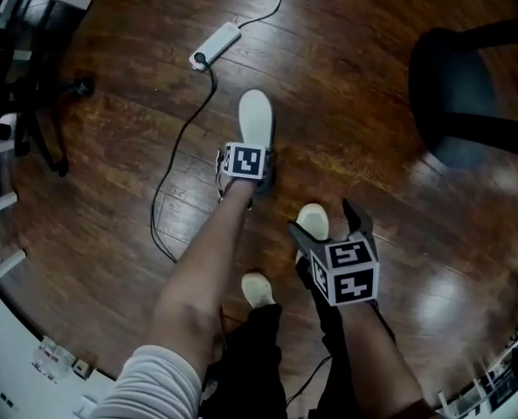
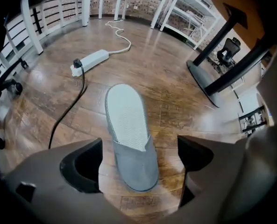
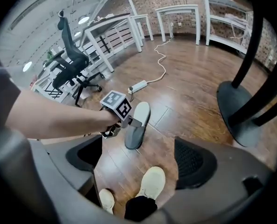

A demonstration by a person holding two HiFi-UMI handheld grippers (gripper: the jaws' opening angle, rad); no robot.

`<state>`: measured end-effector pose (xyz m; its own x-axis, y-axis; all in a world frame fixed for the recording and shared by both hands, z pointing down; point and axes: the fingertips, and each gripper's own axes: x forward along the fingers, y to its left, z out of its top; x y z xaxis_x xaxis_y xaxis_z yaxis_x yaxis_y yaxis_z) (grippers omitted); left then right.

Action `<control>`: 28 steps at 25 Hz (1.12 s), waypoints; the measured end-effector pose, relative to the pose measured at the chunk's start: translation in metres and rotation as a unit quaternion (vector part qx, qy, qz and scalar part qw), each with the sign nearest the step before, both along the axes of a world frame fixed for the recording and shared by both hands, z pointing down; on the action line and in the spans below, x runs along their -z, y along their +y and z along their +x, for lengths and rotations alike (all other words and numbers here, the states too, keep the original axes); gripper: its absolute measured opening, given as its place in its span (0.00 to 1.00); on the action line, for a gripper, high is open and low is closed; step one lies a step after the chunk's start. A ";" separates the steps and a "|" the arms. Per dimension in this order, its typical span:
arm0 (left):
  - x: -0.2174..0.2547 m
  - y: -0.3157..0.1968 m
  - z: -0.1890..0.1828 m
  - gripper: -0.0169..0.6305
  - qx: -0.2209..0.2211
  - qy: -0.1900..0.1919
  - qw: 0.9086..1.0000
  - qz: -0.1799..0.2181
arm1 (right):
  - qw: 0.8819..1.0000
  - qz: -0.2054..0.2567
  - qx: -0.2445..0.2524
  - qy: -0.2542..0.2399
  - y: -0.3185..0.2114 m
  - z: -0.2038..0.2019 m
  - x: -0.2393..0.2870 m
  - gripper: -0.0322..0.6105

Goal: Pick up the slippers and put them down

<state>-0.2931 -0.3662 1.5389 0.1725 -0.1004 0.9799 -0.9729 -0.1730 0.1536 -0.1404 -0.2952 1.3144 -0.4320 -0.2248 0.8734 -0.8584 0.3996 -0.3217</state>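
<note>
Floor (image 1: pixel 346 94) of dark wood planks fills the head view. Chair base (image 1: pixel 455 103), dark and round, stands at the upper right, well apart from the slipper. Left gripper (image 2: pixel 139 147) is stretched forward on a bare arm and hovers low over the floor; its jaws stand wide apart with the slipper (image 2: pixel 126 120) lying between them, neither jaw touching it. Right gripper (image 3: pixel 138 149) is held nearer the body, above the person's feet; its jaws are also wide apart and grip nothing, only floor and shoes showing between them.

The slipper, the only one in view, lies flat on the floor, sole down. Its grey closed toe points toward the left gripper and its pale open heel points away, toward the power strip (image 1: pixel 217 44). The white strip lies beyond the slipper, apart from it; a black cable (image 1: pixel 184 138) runs from it in a curve past the slipper's left side. Two pale shoes (image 1: pixel 313 221) (image 1: pixel 257 289) stand on the floor, one just left of the right gripper.
</note>
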 end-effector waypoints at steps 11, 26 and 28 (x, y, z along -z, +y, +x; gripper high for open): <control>0.401 0.091 -0.044 0.79 -0.054 0.085 0.993 0.062 | 0.999 0.021 -0.003 0.044 0.075 -0.029 0.238 0.82; 0.979 0.342 0.080 0.79 -0.210 0.159 0.944 0.197 | 0.951 0.155 -0.259 0.059 0.396 0.238 0.787 0.82; 0.987 0.363 0.123 0.79 -0.212 0.162 0.943 0.197 | 0.944 0.165 -0.280 0.061 0.426 0.290 0.798 0.82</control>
<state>-0.1699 -0.0029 0.5519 0.5636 -0.3007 0.7694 -0.7166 -0.6413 0.2743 0.1495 0.1309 0.5163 -0.0647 -0.6566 0.7515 -0.9874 -0.0669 -0.1434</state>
